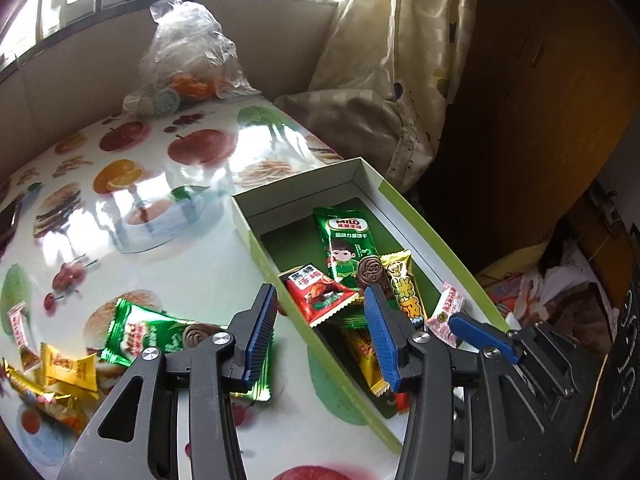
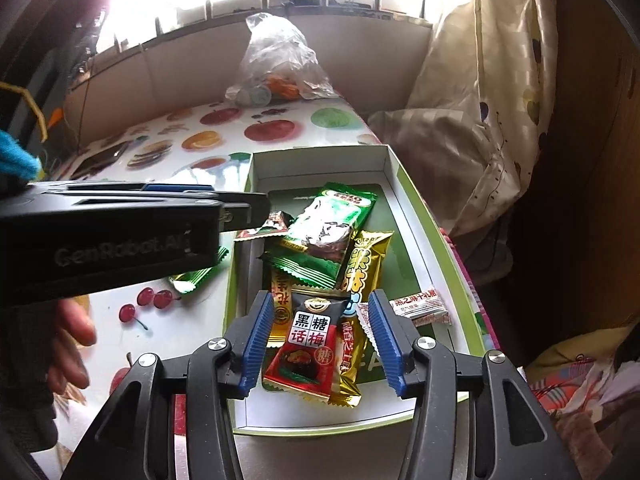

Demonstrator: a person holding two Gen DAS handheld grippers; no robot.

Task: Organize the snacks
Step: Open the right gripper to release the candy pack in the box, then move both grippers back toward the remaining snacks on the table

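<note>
Both grippers, left (image 1: 322,330) and right (image 2: 320,344), were held wide apart, nothing gripped, over the snack box (image 2: 404,184).

The open green-edged box (image 2: 404,188) lies flat on my tabletop and holds a green Milo packet (image 2: 328,236), a gold bar packet (image 2: 366,264), a red-and-black plum candy packet (image 2: 306,344) lying flat at the near end, and a small white-and-red sachet (image 2: 418,304) by the right wall. Outside the box, a green foil packet (image 1: 148,334) and small yellow candies (image 1: 70,370) lie loose to its left.
</note>
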